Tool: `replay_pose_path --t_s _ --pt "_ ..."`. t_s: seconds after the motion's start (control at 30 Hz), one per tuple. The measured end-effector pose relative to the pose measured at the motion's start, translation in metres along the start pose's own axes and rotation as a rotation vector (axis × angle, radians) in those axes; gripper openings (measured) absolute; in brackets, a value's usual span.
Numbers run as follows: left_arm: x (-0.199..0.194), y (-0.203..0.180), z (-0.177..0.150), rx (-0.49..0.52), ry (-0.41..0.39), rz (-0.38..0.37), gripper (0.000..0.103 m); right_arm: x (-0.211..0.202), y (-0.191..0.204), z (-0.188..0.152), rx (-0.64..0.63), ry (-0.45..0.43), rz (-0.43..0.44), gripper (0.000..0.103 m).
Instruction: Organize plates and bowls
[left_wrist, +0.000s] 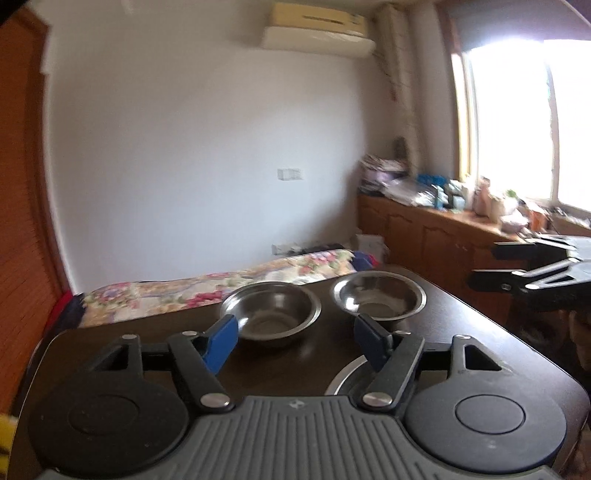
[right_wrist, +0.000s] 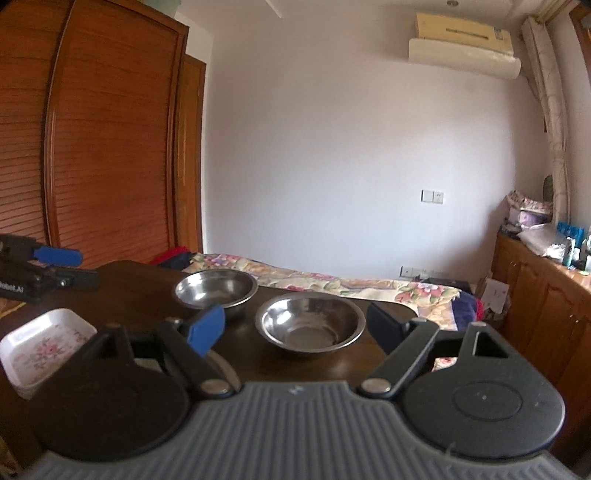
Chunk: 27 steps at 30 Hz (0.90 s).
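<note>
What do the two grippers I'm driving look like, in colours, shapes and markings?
Both match. The left gripper and the right gripper each have a grey ribbed body, two round black discs, black link arms with silver pivot pins, and blue finger pads. White lettering shows on the left one's side, cut off. No cables or sleeves visible.

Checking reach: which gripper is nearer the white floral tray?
Left. The left gripper hovers just behind the white floral tray; the right gripper sits farther right, facing the steel bowls.

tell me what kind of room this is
Most likely a bedroom in a home: a bed with a floral cover, a louvered wooden wardrobe, and a wall air conditioner.
</note>
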<state>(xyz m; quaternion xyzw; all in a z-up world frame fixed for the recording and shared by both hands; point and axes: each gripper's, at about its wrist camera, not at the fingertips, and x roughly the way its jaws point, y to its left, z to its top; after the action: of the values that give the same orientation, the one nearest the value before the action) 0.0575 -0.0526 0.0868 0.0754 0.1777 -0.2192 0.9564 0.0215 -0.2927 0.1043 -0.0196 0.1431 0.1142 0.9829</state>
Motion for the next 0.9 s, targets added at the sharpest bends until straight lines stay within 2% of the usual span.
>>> replay_pose_path --t_s 0.13,0.27,0.47,0.67,0.9 --pt "0.018 -0.004 0.020 0.020 0.032 -0.096 0.077 0.015 -0.012 0.003 0.006 0.035 0.021 0.084" --pt "0.038 -0.016 0.035 0.084 0.060 -0.121 0.069 0.033 -0.028 0.005 0.021 0.081 0.044 0.083" --pt "0.093 -0.028 0.052 0.145 0.147 -0.158 0.052 0.066 -0.048 0.003 0.054 0.159 0.067 0.070" --pt "0.150 -0.034 0.056 0.196 0.238 -0.179 0.048 0.098 -0.056 0.000 0.070 0.224 0.064 0.065" --pt "0.193 -0.038 0.053 0.224 0.309 -0.171 0.046 0.130 -0.072 -0.007 0.128 0.304 0.082 0.062"
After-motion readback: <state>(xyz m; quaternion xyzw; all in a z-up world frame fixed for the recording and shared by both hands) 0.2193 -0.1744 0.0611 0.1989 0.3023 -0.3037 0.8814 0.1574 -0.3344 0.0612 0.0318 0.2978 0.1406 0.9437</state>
